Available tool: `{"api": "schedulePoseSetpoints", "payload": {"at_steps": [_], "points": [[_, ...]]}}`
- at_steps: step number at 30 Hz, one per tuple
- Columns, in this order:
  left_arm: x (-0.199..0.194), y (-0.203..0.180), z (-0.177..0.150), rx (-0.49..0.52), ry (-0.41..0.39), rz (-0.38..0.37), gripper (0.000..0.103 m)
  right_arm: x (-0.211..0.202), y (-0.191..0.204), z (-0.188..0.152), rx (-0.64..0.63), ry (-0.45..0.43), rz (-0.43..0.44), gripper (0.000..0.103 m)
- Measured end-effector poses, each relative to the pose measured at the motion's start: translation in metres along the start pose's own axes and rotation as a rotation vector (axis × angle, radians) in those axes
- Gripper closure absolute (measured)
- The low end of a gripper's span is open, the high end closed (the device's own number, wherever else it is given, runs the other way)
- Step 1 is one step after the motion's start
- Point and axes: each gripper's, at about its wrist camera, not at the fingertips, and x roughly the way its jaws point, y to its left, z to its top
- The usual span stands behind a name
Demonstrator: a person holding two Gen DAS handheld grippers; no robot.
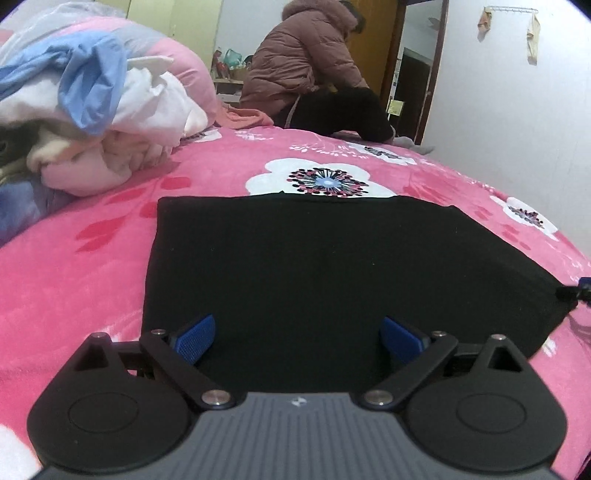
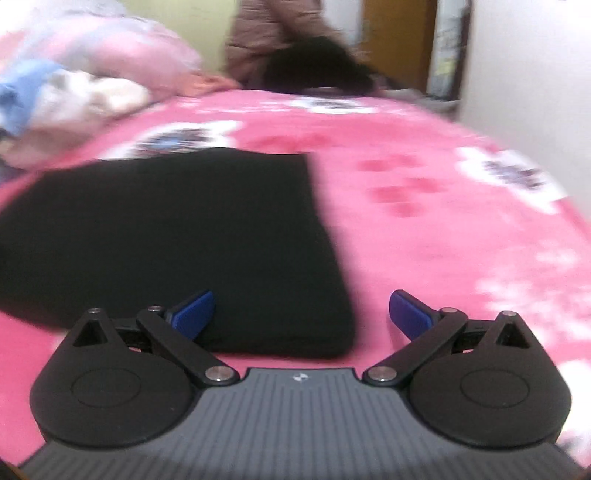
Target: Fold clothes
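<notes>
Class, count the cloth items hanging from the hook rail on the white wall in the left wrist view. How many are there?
2. One cloth hangs at the left end of the rail, the other cloth at its right end, lower. The right wrist view does not show that wall area.

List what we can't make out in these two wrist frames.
- Right wrist view: motion blur throughout; the clothes pile and the bedspread flowers are smeared.
- Black garment: its near edge is hidden behind the left gripper; what kind of garment it is can't be told.
- Right gripper: in the left view only a sliver shows at the frame's right edge.
- Person beyond the bed: hands hidden by dark cloth.
</notes>
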Motion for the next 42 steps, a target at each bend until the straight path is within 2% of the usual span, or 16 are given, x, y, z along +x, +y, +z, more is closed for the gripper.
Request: {"api": "schedulePoseSetpoints", "payload": {"at_steps": [2, 4, 11, 12, 14, 17, 21, 24, 27, 29, 33, 34, 38, 41, 42], "points": [[0.001, -0.004, -0.001, 0.021, -0.002, 0.014, 0.004, -0.001, -0.012, 0.008, 0.053, -0.011, -0.006, 0.001], [0.003, -0.009, -0.001, 0.050, -0.001, 0.031, 0.002, 0.005, -0.005, 0.023, 0.050, -0.033, 0.047, 0.001], [0.004, -0.009, -0.001, 0.053, 0.002, 0.028, 0.001, 0.086, 0.105, 0.082, -0.203, 0.033, 0.294, 0.001], [0.003, -0.009, -0.002, 0.050, -0.001, 0.026, 0.001, 0.099, 0.112, 0.086, -0.235, 0.058, 0.295, 0.001], [0.003, -0.007, -0.003, 0.045, -0.007, 0.019, 0.001, 0.120, 0.108, 0.091, -0.242, 0.102, 0.285, 0.001], [0.002, -0.004, -0.003, 0.033, -0.013, 0.005, 0.000, 0.144, 0.071, 0.109, -0.124, 0.139, 0.257, 0.001], [0.002, -0.002, -0.003, 0.021, -0.017, -0.006, 0.000, 0.174, 0.009, 0.130, 0.018, 0.171, 0.079, 0.001], [0.002, -0.001, -0.003, 0.021, -0.017, -0.006, 0.000, 0.181, -0.026, 0.137, 0.197, 0.197, 0.011, 0.001], [0.003, -0.003, -0.003, 0.028, -0.014, -0.001, 0.000, 0.153, -0.020, 0.133, 0.244, 0.140, 0.050, 0.001], [0.003, -0.004, -0.003, 0.035, -0.010, 0.006, 0.000, 0.131, 0.001, 0.128, 0.217, 0.098, 0.118, 0.001], [0.005, -0.009, -0.003, 0.056, 0.000, 0.025, 0.000, 0.092, 0.046, 0.096, 0.126, 0.086, 0.238, 0.001], [0.006, -0.010, -0.003, 0.063, 0.002, 0.030, 0.000, 0.085, 0.054, 0.088, 0.100, 0.086, 0.243, 0.001], [0.006, -0.012, -0.003, 0.073, 0.005, 0.038, 0.000, 0.054, 0.067, 0.044, -0.035, 0.088, 0.167, 0.001], [0.006, -0.012, -0.003, 0.071, 0.003, 0.037, 0.000, 0.018, 0.055, 0.013, -0.114, 0.071, 0.111, 0.001], [0.006, -0.012, -0.003, 0.071, 0.003, 0.037, 0.000, 0.007, 0.045, 0.007, -0.102, 0.073, 0.099, 0.001]]}}
